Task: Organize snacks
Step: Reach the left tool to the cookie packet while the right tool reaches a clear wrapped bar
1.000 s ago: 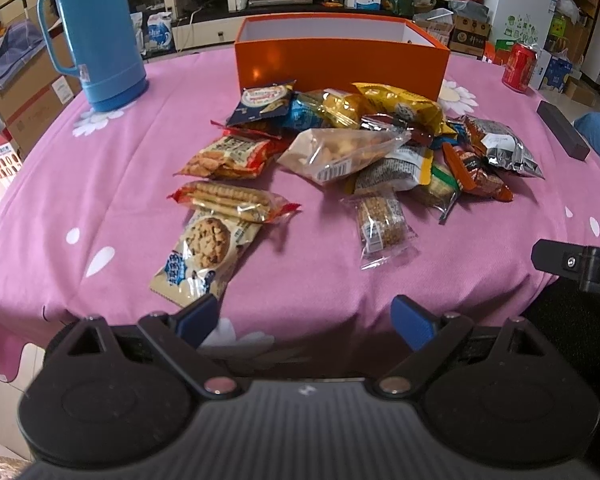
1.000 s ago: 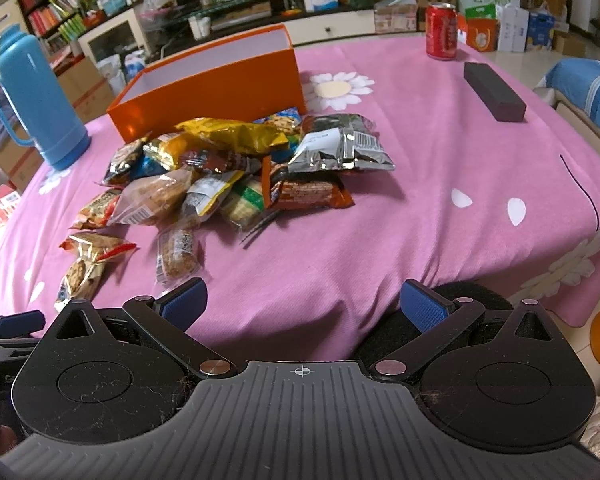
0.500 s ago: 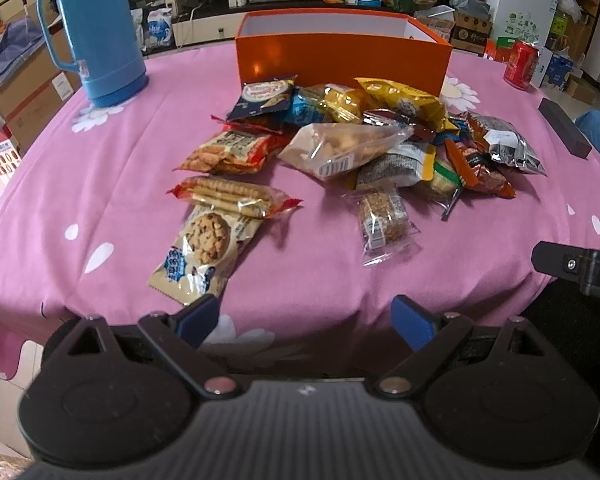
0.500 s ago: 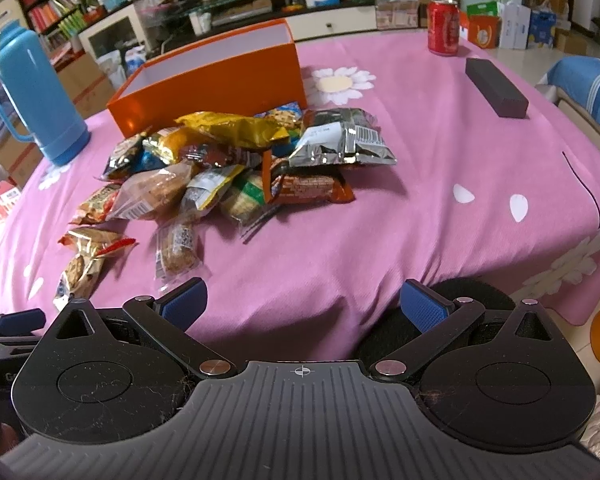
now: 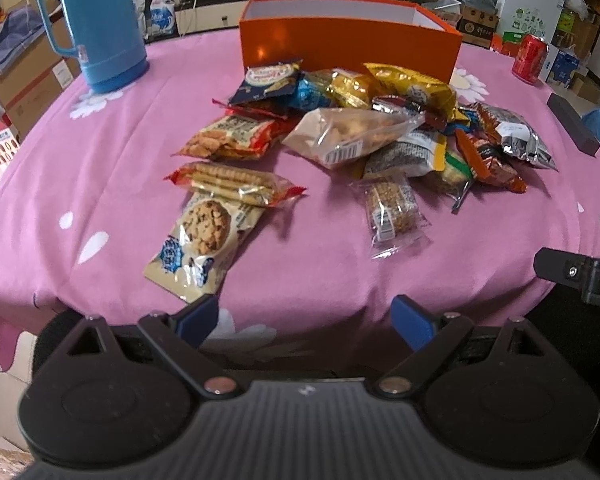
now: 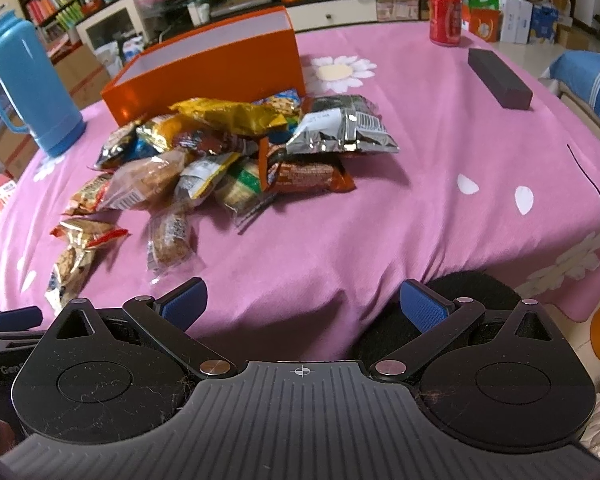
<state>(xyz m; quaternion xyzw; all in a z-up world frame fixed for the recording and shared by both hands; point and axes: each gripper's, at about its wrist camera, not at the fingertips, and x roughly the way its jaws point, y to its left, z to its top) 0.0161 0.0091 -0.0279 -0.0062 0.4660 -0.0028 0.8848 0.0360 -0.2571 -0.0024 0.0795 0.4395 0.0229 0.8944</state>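
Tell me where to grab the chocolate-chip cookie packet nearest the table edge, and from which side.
Grip the cookie packet across its narrow width at the near end, coming from above with the open left gripper. It lies flat, and its far end is tucked under the biscuit-stick packet.

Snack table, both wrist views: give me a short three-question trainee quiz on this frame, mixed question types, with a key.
1. True or false: the left gripper and the right gripper both hold a snack.
2. Multiple choice: where does the chocolate-chip cookie packet lie relative to the biscuit-stick packet? A) inside the orange box B) on the near side of it, partly tucked under its edge C) beside the red can
3. Fill in: the tall blue item at the far left of the pink tablecloth is a ____.

Key: 1 false, both are open and hold nothing; 2 B; 3 thermos jug.
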